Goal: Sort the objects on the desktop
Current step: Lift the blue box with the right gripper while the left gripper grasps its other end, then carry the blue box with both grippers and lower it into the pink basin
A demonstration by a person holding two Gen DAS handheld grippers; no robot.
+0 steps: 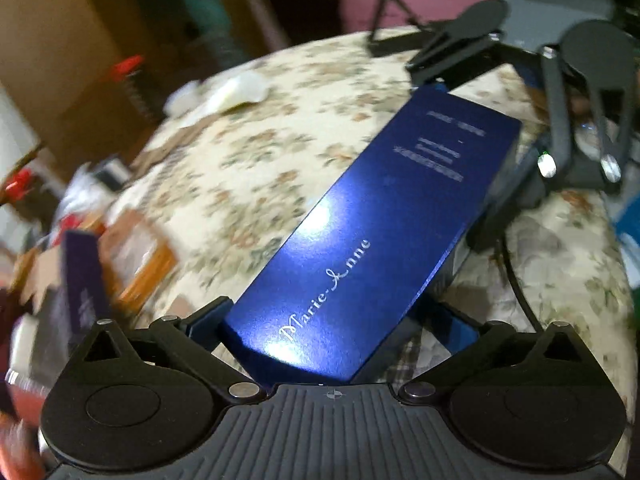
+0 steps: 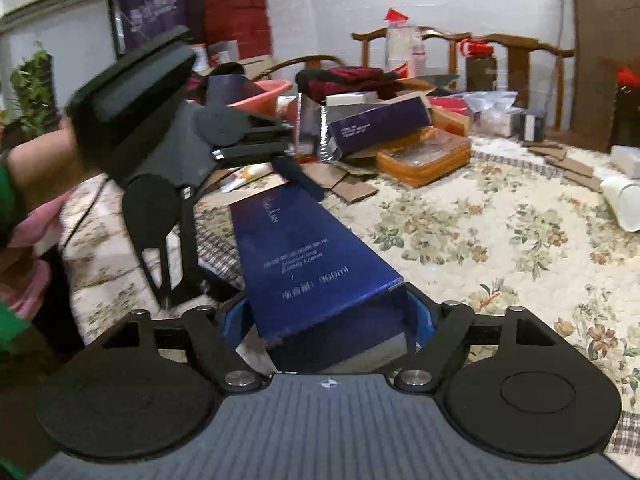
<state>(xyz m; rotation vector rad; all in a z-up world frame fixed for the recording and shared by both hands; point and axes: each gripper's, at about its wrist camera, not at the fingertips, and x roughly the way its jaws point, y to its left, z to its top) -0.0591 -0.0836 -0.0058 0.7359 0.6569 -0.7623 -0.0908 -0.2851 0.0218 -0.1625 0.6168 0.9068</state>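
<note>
The blue box (image 1: 376, 236) is held above the floral desk (image 1: 248, 168), one end in each pair of tongs. The left tongs (image 1: 332, 336) are clamped on its scripted end. The right tongs (image 2: 328, 320) are clamped on the opposite end.

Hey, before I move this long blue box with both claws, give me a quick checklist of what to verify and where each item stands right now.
1. Left claw closed on one end of the blue box: ok.
2. Right claw closed on the other end: ok.
3. Box clear of the floral tablecloth: cannot tell, its underside is hidden.
4. Box level between the claws: cannot tell; the fisheye views distort it.
5. Open tablecloth to the right for a set-down: ok.
6. Cluttered pile with the orange box and purple box beyond the far end: not ok, avoid that way.
</note>
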